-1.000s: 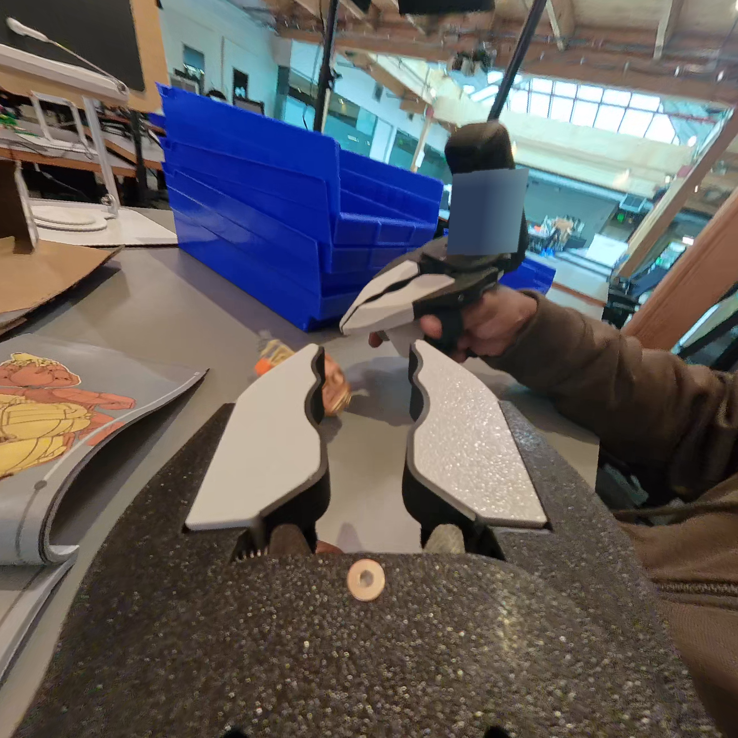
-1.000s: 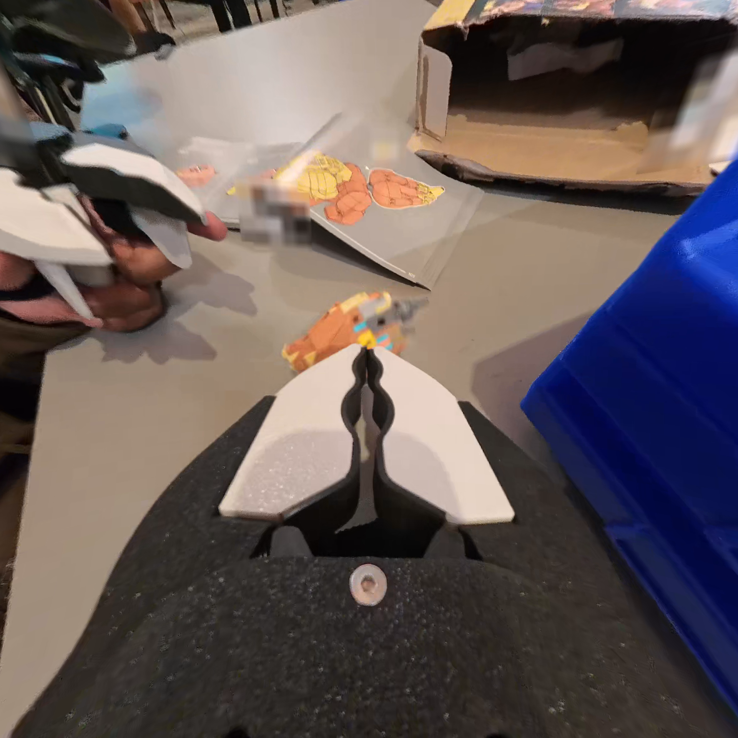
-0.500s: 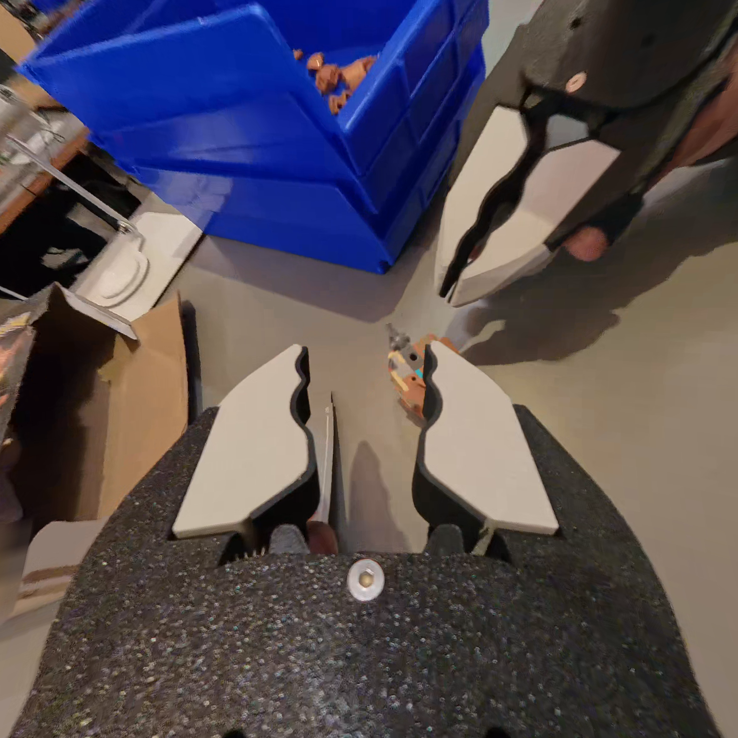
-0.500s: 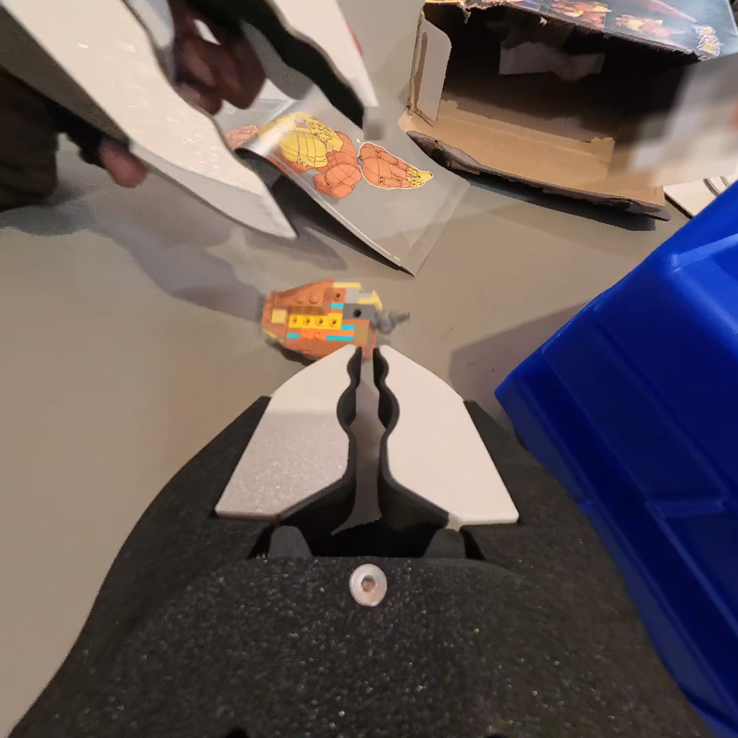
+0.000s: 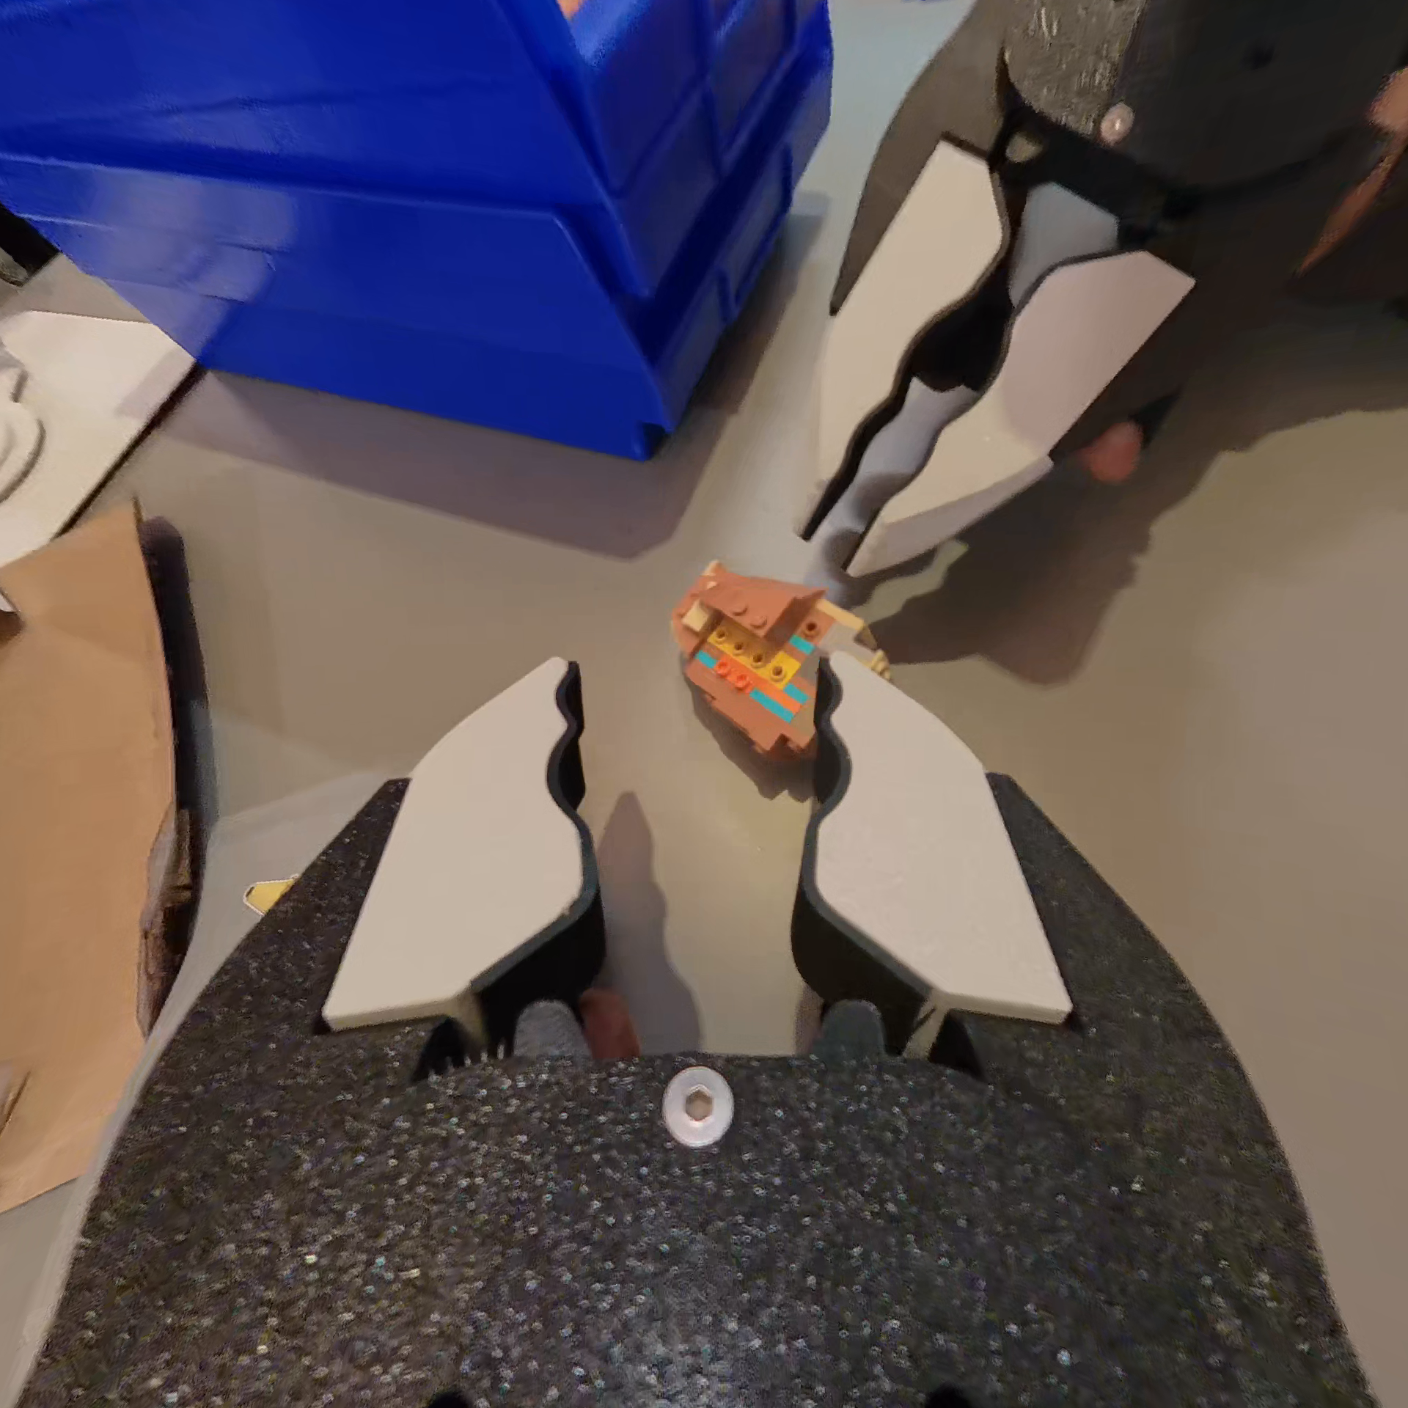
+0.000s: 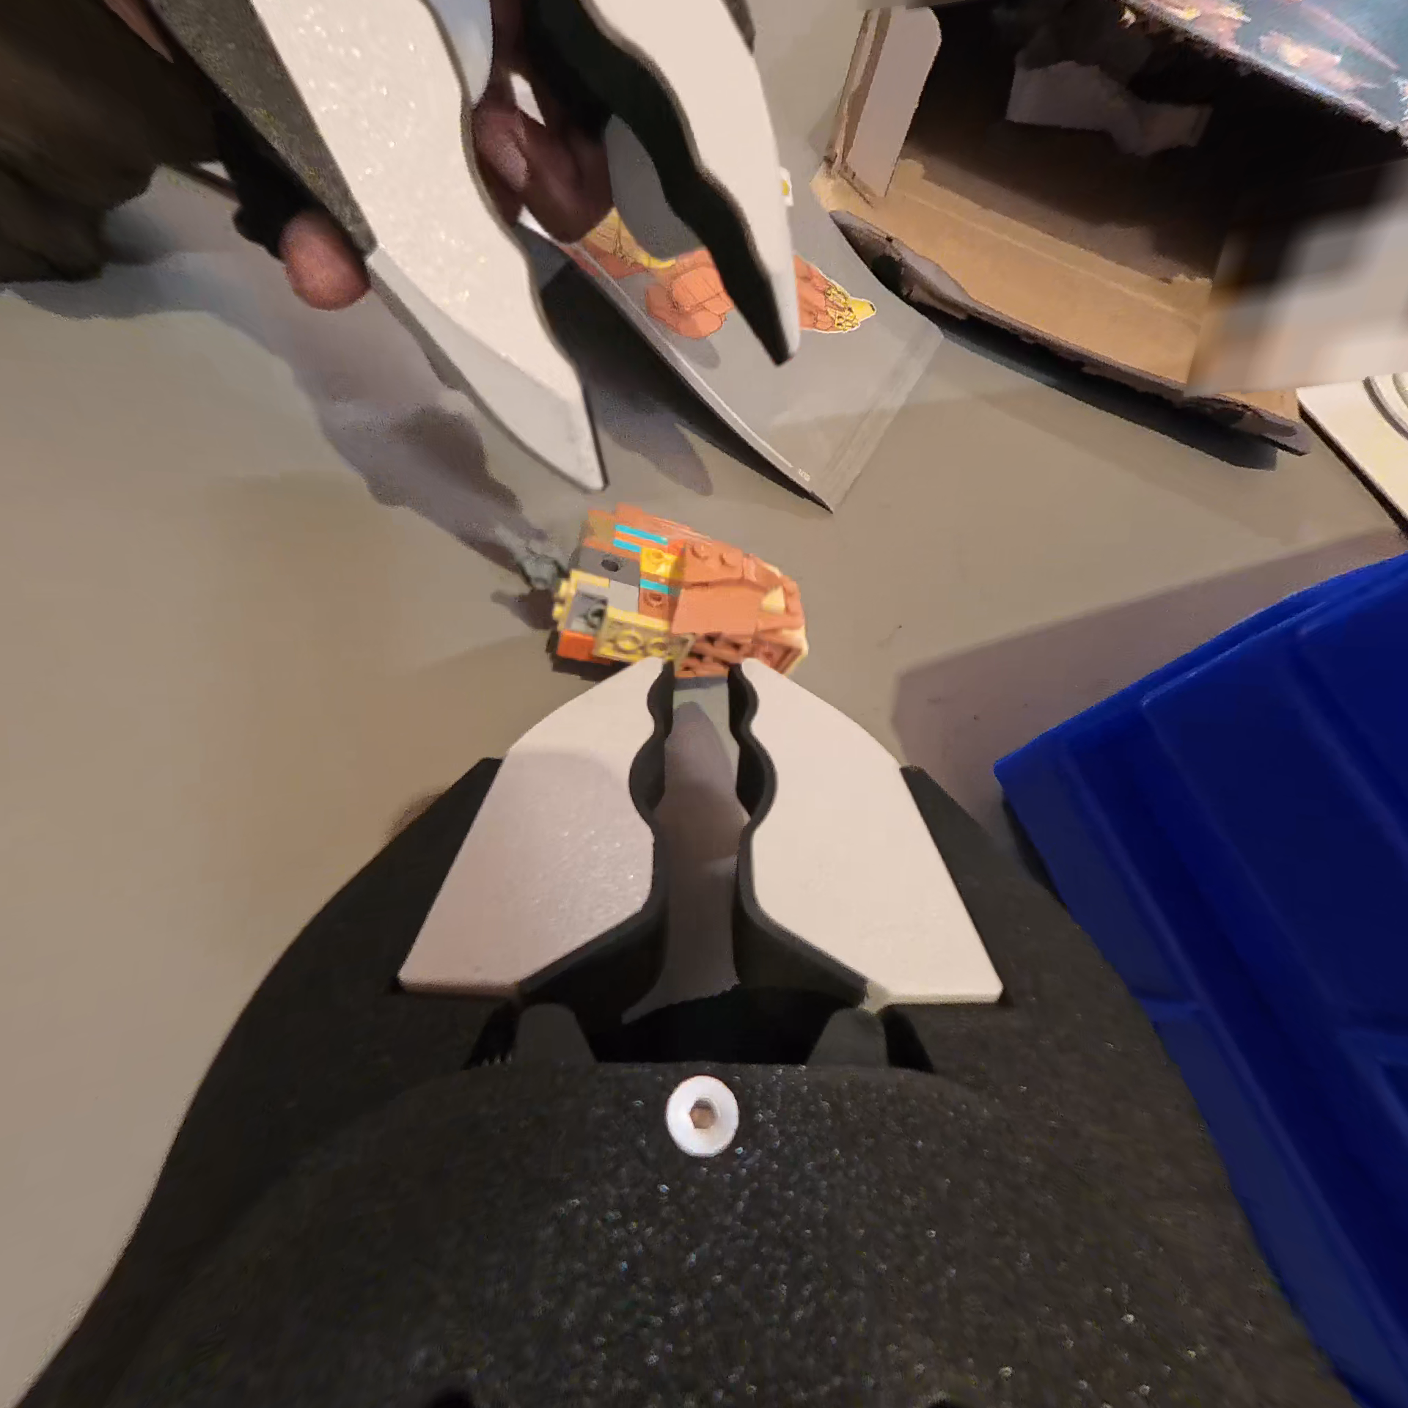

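A small brick model [image 5: 750,670], brown and orange with yellow and teal parts, lies on the grey table [image 5: 381,609]. My left gripper [image 5: 699,670] is open just above it, and its right fingertip [image 5: 838,686] is beside the model's edge. In the right wrist view the model [image 6: 686,602] sits just past my right gripper [image 6: 699,672], whose jaws stand a narrow gap apart and hold nothing. The left gripper [image 6: 686,411] hangs open above and behind the model there. The right gripper [image 5: 830,552] points down at the model's far end in the left wrist view.
Stacked blue bins [image 5: 457,228] stand close behind the model, and one bin [image 6: 1257,838] is to the right in the right wrist view. An open cardboard box [image 6: 1067,267] and a printed booklet [image 6: 838,396] lie beyond. A cardboard flap [image 5: 76,838] lies at the left. One gripper's finger ends stand about 6 cm off the other's.
My left gripper swung from level to pointing down and closed in on the model. My right gripper moved nearer the model and its jaws parted slightly.
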A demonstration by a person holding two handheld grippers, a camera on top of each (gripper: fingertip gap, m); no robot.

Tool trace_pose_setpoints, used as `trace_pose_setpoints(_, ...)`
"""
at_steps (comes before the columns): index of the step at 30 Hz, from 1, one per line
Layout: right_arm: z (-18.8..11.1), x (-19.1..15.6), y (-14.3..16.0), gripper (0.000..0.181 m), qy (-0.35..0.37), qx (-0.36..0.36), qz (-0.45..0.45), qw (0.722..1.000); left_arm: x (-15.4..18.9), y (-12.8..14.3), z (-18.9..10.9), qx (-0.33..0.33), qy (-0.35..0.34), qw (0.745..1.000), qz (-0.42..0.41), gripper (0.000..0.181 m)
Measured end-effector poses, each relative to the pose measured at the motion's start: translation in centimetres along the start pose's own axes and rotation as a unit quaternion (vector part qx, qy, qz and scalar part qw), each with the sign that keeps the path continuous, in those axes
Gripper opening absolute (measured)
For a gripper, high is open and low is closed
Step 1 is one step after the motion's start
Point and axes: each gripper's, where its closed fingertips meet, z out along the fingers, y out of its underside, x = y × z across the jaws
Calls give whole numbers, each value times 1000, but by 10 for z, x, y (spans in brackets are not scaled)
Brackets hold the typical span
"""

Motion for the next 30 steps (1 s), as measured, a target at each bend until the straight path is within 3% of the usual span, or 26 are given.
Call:
trace_pose_setpoints(9, 2, -3, 1, 17, 0, 6, -2, 1000, 20, 20, 15, -88, 18, 996, 11, 54)
trace_pose_setpoints(22, -12, 0, -12, 27, 8, 32, 55, 998, 45, 28, 32, -104, 44, 993, 27, 51)
trace_pose_setpoints(30, 4, -12, 0, 35, 45, -40, 10, 998, 54, 27, 35, -102, 49, 993, 43, 51)
